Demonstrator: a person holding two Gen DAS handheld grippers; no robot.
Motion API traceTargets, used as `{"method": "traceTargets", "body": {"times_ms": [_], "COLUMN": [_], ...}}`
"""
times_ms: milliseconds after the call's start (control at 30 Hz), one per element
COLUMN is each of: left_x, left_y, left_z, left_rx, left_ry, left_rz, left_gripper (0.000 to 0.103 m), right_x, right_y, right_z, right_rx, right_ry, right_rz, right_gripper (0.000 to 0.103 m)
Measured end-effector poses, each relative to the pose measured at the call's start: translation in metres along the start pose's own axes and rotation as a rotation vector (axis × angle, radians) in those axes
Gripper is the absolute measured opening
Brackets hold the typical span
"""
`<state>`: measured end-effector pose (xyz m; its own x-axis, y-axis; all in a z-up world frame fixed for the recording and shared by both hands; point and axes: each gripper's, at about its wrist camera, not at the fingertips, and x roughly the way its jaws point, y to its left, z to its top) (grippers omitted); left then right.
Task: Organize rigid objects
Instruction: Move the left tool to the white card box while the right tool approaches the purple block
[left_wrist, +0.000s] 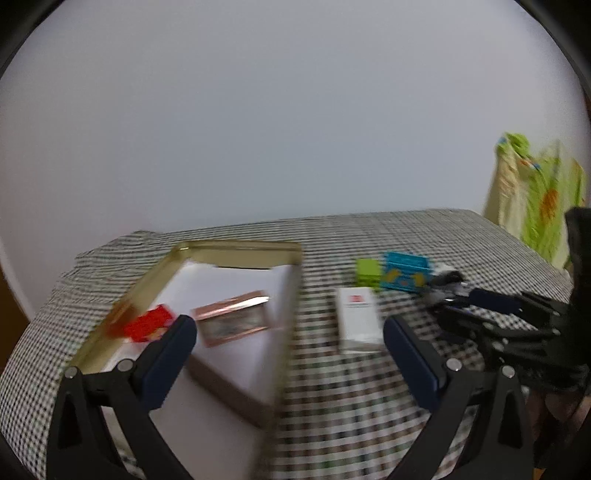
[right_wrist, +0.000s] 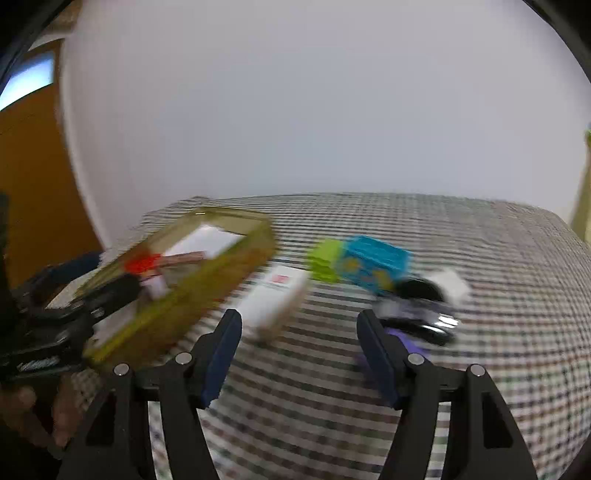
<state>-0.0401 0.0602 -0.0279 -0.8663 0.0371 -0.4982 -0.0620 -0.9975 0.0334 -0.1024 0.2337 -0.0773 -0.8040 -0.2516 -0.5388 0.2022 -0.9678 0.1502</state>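
My left gripper (left_wrist: 290, 332) stands wide open with nothing between its blue pads (left_wrist: 173, 354). It hangs over the right wall of the tray (left_wrist: 236, 247), a gold-rimmed box with a white floor. Inside the tray lie a red box (left_wrist: 149, 325) by the left wall and a pink box (left_wrist: 232, 317) just right of it, near the middle. Outside, just past the tray's right wall, a white box (left_wrist: 356, 314) lies on the checked cloth (left_wrist: 369, 406). Beyond it, a green block (left_wrist: 367, 271) touches a blue box (left_wrist: 406, 271).

My right gripper (right_wrist: 299, 328) is open too, its jaws apart and empty, over bare cloth. Ahead and slightly left lies the white box; ahead and right is a dark, shiny jumble (right_wrist: 424, 314) too blurred to name, with something purple (right_wrist: 406, 343) just behind my right finger. The green block and blue box sit behind these, and a small white thing (right_wrist: 452, 284) lies to the jumble's right. The tray is off to the left, with my left gripper at its near corner.

A green patterned cloth (left_wrist: 543, 192) hangs beyond the table's far right edge. Both views are smeared.
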Motion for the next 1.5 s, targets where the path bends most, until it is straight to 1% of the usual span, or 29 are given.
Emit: {"method": "traceTargets", "body": {"times_ms": [67,133,233,367,467,533,667,733,767,833,933,1067,1133,1200,1300,1367,1400,1433,1500], "left_x": [0.006,0.014,0.023,0.048,0.065,0.073,0.091,0.094,0.096,0.099,0.103,0.103,0.107,0.111,0.110,0.107,0.106,0.105,0.101], "left_y": [-0.016,-0.031,-0.045,-0.055,-0.058,-0.060,-0.055,-0.057,-0.058,-0.062,-0.069,-0.072,-0.073,-0.069,-0.064,-0.065,-0.067,-0.069,-0.072], "left_z": [0.003,0.005,0.008,0.007,0.006,0.006,0.006,0.007,0.007,0.008,0.007,0.008,0.008,0.010,0.012,0.010,0.008,0.007,0.007], "left_rx": [0.023,0.049,0.067,0.063,0.077,0.079,0.049,0.066,0.068,0.081,0.111,0.127,0.140,0.124,0.107,0.105,0.112,0.120,0.139], "left_ry": [0.022,0.042,0.069,0.157,0.217,0.232,0.292,0.285,0.292,0.289,0.286,0.282,0.293,0.301,0.288,0.284,0.277,0.270,0.251], "left_rz": [-0.034,-0.049,-0.085,-0.141,-0.138,-0.133,-0.156,-0.139,-0.146,-0.136,-0.122,-0.127,-0.131,-0.128,-0.123,-0.158,-0.144,-0.126,-0.128], "left_gripper": [0.103,0.103,0.103,0.102,0.101,0.099,0.097,0.095,0.095,0.092,0.091,0.091,0.095,0.095,0.095,0.095,0.094,0.089,0.087], "right_x": [0.000,-0.001,-0.002,0.002,0.008,0.016,0.026,0.028,0.029,0.029,0.030,0.028,0.028,0.029,0.031,0.032,0.033,0.034,0.033], "right_y": [-0.018,-0.032,-0.045,-0.055,-0.062,-0.065,-0.066,-0.066,-0.066,-0.066,-0.069,-0.072,-0.072,-0.073,-0.073,-0.074,-0.074,-0.075,-0.077], "right_z": [-0.001,-0.001,-0.003,-0.006,-0.007,-0.007,-0.008,-0.009,-0.009,-0.010,-0.010,-0.010,-0.010,-0.009,-0.009,-0.008,-0.008,-0.008,-0.009], "right_rx": [0.042,0.072,0.081,0.098,0.122,0.136,0.136,0.133,0.134,0.138,0.149,0.159,0.162,0.162,0.163,0.168,0.170,0.174,0.178], "right_ry": [0.013,0.027,0.059,0.087,0.106,0.129,0.178,0.187,0.189,0.191,0.198,0.192,0.192,0.198,0.205,0.207,0.207,0.208,0.207], "right_rz": [-0.026,-0.037,-0.063,-0.079,-0.077,-0.073,-0.069,-0.067,-0.069,-0.071,-0.074,-0.082,-0.085,-0.086,-0.088,-0.088,-0.086,-0.082,-0.083], "right_gripper": [0.067,0.067,0.067,0.067,0.067,0.067,0.067,0.067,0.067,0.067,0.067,0.068,0.068,0.068,0.068,0.067,0.067,0.068,0.068]}}
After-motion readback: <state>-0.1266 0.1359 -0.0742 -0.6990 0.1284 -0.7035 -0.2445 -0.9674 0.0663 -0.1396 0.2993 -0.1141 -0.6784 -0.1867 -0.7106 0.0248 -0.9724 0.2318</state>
